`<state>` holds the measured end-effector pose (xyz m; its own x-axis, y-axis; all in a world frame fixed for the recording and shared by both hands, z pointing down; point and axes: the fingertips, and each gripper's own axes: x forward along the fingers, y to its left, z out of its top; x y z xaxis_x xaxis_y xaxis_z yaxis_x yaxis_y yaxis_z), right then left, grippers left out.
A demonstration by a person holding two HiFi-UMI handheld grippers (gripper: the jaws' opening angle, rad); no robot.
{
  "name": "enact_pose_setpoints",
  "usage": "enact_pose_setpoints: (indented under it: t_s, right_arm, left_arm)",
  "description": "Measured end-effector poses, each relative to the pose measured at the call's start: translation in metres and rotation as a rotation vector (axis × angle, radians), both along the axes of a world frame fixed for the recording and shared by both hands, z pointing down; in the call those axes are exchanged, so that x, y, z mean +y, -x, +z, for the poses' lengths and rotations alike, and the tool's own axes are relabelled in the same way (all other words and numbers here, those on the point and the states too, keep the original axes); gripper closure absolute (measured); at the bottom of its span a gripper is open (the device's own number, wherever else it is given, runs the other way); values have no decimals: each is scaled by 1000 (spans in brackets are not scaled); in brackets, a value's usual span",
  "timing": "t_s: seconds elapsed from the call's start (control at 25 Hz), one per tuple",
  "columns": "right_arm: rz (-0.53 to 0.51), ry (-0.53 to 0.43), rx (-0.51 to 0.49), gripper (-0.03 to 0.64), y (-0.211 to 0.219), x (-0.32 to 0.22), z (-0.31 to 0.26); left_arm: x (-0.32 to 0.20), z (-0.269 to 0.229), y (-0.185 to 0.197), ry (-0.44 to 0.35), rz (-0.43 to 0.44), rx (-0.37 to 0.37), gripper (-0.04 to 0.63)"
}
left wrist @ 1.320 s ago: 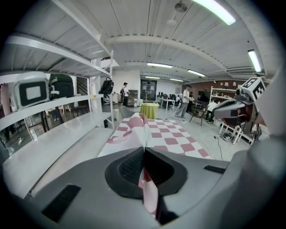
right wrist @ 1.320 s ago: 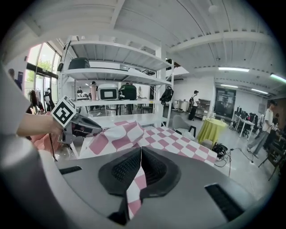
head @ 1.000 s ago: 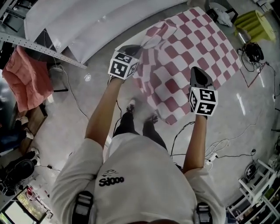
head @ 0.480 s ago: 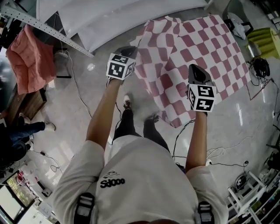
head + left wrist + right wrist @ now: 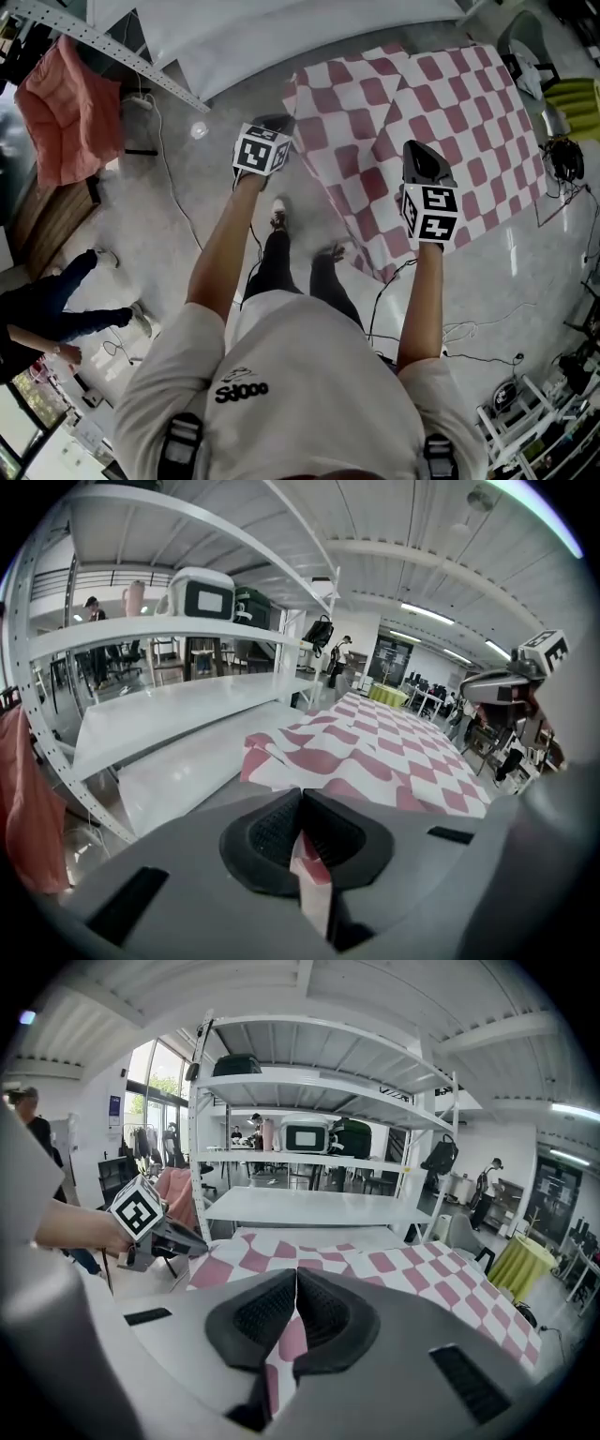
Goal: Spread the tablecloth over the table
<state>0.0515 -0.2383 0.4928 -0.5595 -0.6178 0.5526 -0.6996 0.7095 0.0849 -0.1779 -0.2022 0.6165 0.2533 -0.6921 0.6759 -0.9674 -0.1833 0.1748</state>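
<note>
- L gripper (image 5: 298, 797): jaws closed tight on a pinch of the red-and-white check tablecloth (image 5: 394, 752). A strip of fabric trails back from btwn the pads toward the camera.
- R gripper (image 5: 297, 1277): also clamped on the cloth. A pink-and-white strip hangs down behind its pads.
- Ahead of both sets of jaws the cloth lies spread out, mostly flat w/ a few soft ridges.
- Head view only: the L gripper (image 5: 278, 122) is at the cloth's left corner and the R gripper (image 5: 417, 150) is further right along it, the two well apart.
- Head view only: a cloth corner droops behind the R gripper toward the person's shoes (image 5: 279, 217), and cables (image 5: 469, 328) lie on the floor behind and right of it.
- L gripper view only: a white cool box (image 5: 202, 592) sits on the shelf rack (image 5: 169, 705), up and left of the jaws. The R gripper shows off to the right.
- R gripper view only: the L gripper's marker cube (image 5: 139, 1208) shows left of the jaws, held in a hand (image 5: 80, 1232). A yellow-green covered table (image 5: 525, 1260) is far right.
- Salmon cloth (image 5: 66, 98) hangs on the rack, left of the L gripper.
- The table under the tablecloth is hidden in all views.
</note>
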Motion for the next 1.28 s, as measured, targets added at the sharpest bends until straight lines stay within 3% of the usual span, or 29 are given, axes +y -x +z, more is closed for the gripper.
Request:
enact_pose_setpoints:
  t_s: [0.44,0.92,1.28]
  right_arm:
    - [-36,42,23,592,33,1,30]
    - [-77,87,55,592,54,6,63]
    - [-48,129,114,592,54,4,94]
  left_arm:
    - [34,59,30,120,-66,49,563]
    - [58,100,90,167,-212,-26,565]
    - [54,172,155,254,-291,-107,565]
